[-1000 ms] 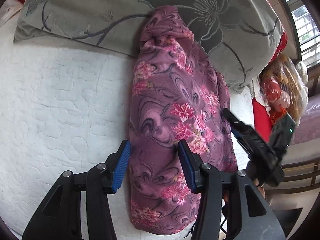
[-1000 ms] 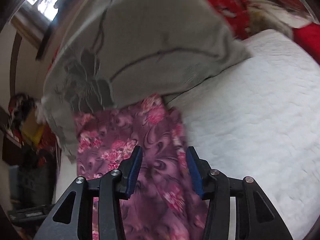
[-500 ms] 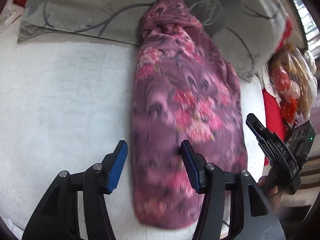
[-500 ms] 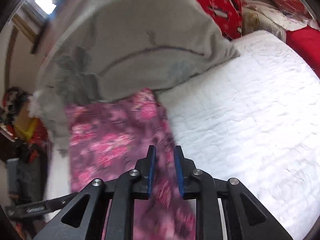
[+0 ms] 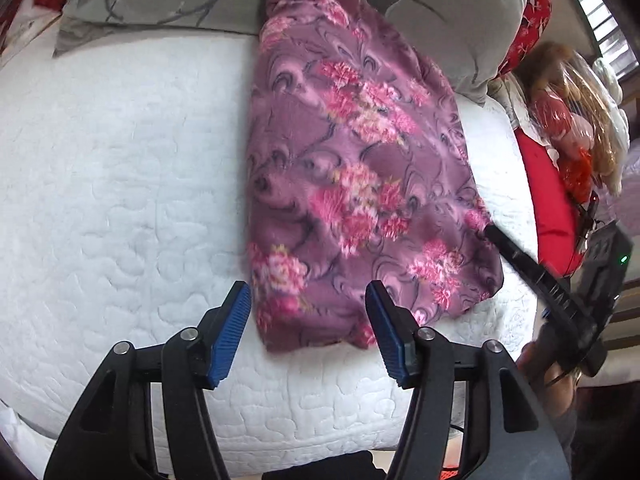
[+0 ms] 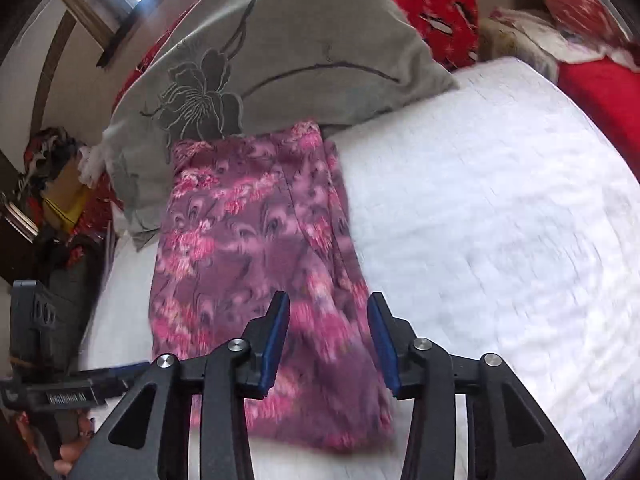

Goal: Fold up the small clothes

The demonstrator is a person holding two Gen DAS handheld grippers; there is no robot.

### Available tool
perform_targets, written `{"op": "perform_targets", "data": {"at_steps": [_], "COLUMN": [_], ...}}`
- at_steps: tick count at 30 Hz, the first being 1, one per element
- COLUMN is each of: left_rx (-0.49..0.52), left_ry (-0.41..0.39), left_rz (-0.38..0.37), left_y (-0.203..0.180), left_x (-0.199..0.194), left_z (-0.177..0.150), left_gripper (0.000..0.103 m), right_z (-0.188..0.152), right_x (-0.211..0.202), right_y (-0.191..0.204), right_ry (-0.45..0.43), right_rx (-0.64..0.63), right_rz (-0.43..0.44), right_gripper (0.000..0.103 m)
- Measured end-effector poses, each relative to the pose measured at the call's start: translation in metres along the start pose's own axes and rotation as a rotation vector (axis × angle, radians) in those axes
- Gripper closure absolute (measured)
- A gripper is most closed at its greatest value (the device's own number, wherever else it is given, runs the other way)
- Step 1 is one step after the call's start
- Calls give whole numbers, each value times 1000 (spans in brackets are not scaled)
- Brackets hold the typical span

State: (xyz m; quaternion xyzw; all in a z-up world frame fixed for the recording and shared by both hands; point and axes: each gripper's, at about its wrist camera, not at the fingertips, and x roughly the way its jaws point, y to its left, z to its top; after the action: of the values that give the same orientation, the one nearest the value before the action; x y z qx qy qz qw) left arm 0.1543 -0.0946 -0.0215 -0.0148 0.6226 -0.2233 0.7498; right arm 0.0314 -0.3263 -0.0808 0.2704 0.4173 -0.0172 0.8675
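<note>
A purple fleece garment with pink flowers (image 5: 352,184) lies folded lengthwise on the white quilted bed (image 5: 120,184), its far end against a grey pillow. It also shows in the right wrist view (image 6: 248,240). My left gripper (image 5: 308,328) is open and empty, above the garment's near edge. My right gripper (image 6: 328,340) is open and empty, above the garment's near right part. The right gripper's body shows at the garment's right edge in the left wrist view (image 5: 560,292).
A grey flowered pillow (image 6: 280,64) lies at the head of the bed. Red cushions (image 6: 432,4) and bagged items (image 5: 572,128) lie beside it. The bed's near edge (image 5: 304,424) is just below the left gripper.
The right gripper shut half a second ago and has opened again. Both grippers drew back toward the near edge. The garment now lies flatter and wider.
</note>
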Motion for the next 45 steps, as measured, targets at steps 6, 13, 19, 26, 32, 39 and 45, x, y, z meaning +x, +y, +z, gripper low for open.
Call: {"op": "perform_targets", "data": {"at_steps": [6, 13, 19, 26, 32, 39, 45], "left_rx": [-71, -48, -35, -18, -27, -140, -132], "left_ry": [52, 33, 25, -23, -79, -94, -96], "left_rz": [17, 59, 69, 18, 85, -35, -84], "left_y": [7, 4, -5, -11, 4, 34, 16], "left_x": [21, 17, 18, -1, -5, 0, 11], "left_z": [-18, -22, -14, -8, 17, 52, 118], "left_gripper": [44, 44, 44, 44, 44, 46, 45], "right_z": [-17, -30, -18, 11, 14, 55, 111], "right_x": [-19, 0, -21, -35, 27, 19, 64], "right_y": [-5, -30, -23, 13, 25, 11, 12], "right_ry": [-13, 35, 16, -107, 8, -51, -25], "right_rx": [-29, 1, 24, -39, -100, 4, 111], "right_rz": [52, -5, -17, 33, -59, -15, 2], "right_gripper": [97, 99, 89, 85, 86, 78, 66]}}
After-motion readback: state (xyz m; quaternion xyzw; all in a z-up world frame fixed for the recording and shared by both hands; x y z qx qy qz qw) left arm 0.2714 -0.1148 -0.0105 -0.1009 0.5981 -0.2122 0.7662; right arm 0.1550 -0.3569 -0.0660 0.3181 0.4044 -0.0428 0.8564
